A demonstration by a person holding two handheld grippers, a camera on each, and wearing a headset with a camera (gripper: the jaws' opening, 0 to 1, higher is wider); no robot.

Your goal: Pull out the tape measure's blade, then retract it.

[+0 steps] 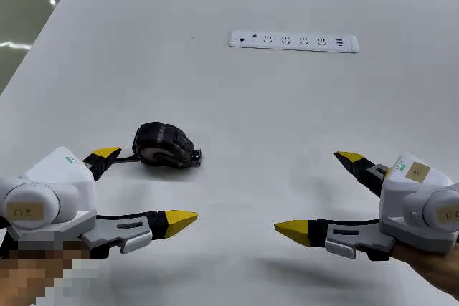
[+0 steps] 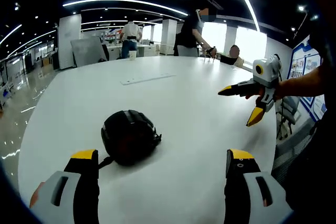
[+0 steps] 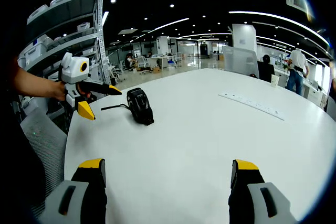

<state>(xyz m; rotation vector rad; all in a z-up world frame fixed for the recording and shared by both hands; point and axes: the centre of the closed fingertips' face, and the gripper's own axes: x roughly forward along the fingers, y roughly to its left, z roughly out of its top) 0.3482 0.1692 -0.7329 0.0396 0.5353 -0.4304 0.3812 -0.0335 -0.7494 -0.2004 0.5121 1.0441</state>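
Observation:
A black tape measure lies on the white table, its blade wound in and a thin strap trailing to its left. My left gripper stands open just in front of it, the far yellow tip close to the strap. In the left gripper view the tape measure sits between and beyond the fingers, untouched. My right gripper is open at the lower right, well apart from the tape. The right gripper view shows the tape measure at the far left, beside my left gripper.
A white power strip lies flat farther back on the table. The table's left edge runs diagonally with glossy floor beyond. People stand behind the table in the left gripper view. Shelving rises at the left in the right gripper view.

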